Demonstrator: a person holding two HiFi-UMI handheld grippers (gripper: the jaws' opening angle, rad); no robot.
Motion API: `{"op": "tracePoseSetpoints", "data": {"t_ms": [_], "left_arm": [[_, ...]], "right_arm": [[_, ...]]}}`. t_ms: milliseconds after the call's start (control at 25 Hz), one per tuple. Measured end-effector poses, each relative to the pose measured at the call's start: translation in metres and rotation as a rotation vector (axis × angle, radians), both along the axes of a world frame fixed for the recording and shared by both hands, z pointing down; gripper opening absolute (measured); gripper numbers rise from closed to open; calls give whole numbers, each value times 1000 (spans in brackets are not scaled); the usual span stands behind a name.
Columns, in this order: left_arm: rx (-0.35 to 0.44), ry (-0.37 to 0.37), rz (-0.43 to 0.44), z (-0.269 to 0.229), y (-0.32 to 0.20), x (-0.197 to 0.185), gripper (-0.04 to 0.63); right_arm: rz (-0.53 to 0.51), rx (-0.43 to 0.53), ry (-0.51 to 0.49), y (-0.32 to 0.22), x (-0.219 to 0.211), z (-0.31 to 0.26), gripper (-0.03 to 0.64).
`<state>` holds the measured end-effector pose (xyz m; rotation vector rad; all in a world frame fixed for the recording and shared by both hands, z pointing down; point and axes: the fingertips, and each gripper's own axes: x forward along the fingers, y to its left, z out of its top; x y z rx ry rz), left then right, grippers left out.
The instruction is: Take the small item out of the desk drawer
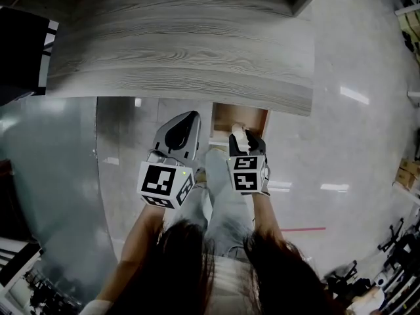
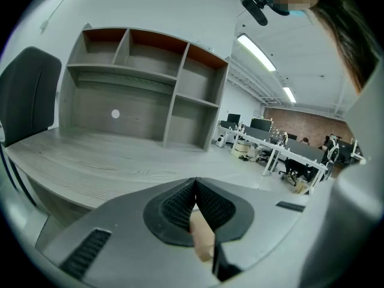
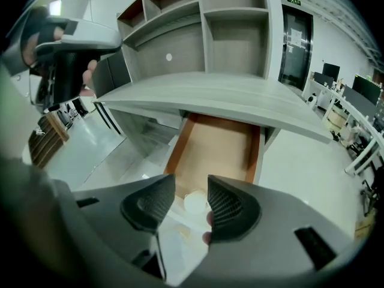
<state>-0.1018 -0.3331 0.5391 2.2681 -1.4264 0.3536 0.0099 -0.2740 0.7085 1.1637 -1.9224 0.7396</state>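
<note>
Both jaws of our right gripper [image 3: 191, 192] stood apart, framing without touching the small white item [image 3: 194, 201] at the lower middle of the frame, where it lay at the near end of the open drawer [image 3: 219, 143]. We judged the spread was meant to take it. On our left gripper [image 2: 194, 188] the jaws met on nothing, seemingly spare.

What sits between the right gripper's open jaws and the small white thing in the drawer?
Nothing. In the right gripper view, the right gripper has jaws apart, and the small white item shows unobstructed in the drawer.
</note>
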Motion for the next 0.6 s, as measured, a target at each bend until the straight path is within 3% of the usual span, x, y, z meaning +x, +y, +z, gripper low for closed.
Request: {"op": "tracePoseSetpoints", "data": {"t_ms": [600], "left_arm": [[-85, -3, -32, 52, 1, 2, 15]], "right_arm": [[-4, -154, 24, 4, -1, 61, 192]]}}
